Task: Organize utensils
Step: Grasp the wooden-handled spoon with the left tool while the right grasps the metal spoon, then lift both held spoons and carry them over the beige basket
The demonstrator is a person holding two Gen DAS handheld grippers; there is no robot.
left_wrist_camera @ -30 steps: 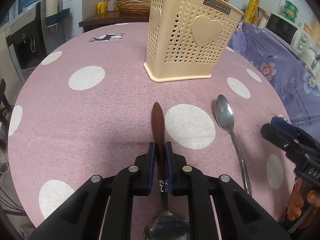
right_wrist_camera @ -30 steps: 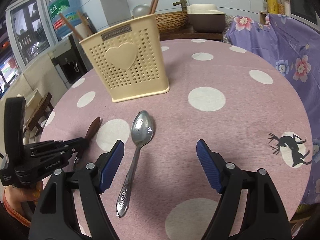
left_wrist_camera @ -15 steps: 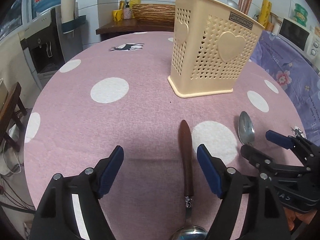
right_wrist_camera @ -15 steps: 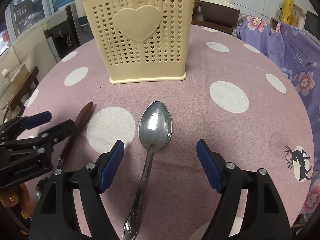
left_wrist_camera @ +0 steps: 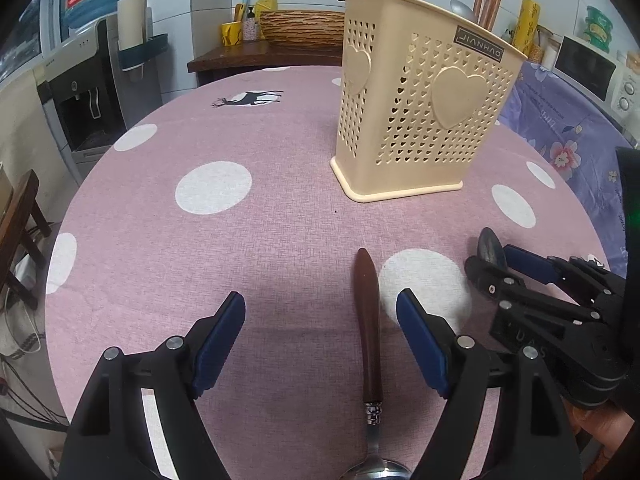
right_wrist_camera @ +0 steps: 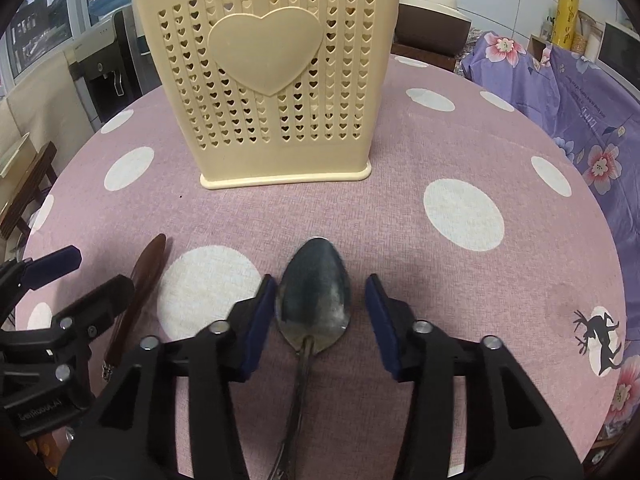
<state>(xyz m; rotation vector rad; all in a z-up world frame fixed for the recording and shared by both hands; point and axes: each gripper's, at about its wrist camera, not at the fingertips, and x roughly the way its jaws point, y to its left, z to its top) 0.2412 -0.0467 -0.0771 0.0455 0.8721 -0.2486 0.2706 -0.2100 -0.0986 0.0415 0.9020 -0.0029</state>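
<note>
Right tongs [right_wrist_camera: 320, 316] are open and straddling the bowl of the steel spoon [right_wrist_camera: 314, 296], which lies flat on the desk [right_wrist_camera: 400, 240] with its bowl pointing at the cream holder [right_wrist_camera: 266, 80] — pads either side of the bowl, left pad nearly touching, right pad with a clear gap; no grip yet. Left tongs [left_wrist_camera: 320, 340] are also open, holding nothing; the wood-handled spoon [left_wrist_camera: 368, 328] lies on the cloth between its fingers, nearer the right pad, handle tip toward the holder. My read: step in hand is the pick of the steel spoon by the right tongs. The bowl is wide and curved, a poor place to pinch, so I'd guess the next move means either pulling back to the neck/handle or closing carefully across the bowl, then lift, tip upright and drop into the holder. The holder stands well beyond both spoons and already has handles sticking out the top, so an open slot has to be picked. Hard to see: the steel spoon's handle runs under the right tongs and out of frame; in the left view only the tip of its bowl shows behind the right tongs. The wood-handled spoon's bowl is cut off at the bottom edge of the left view. Holder interior and compartments not visible — can't tell how full it is or which section is free.
</note>
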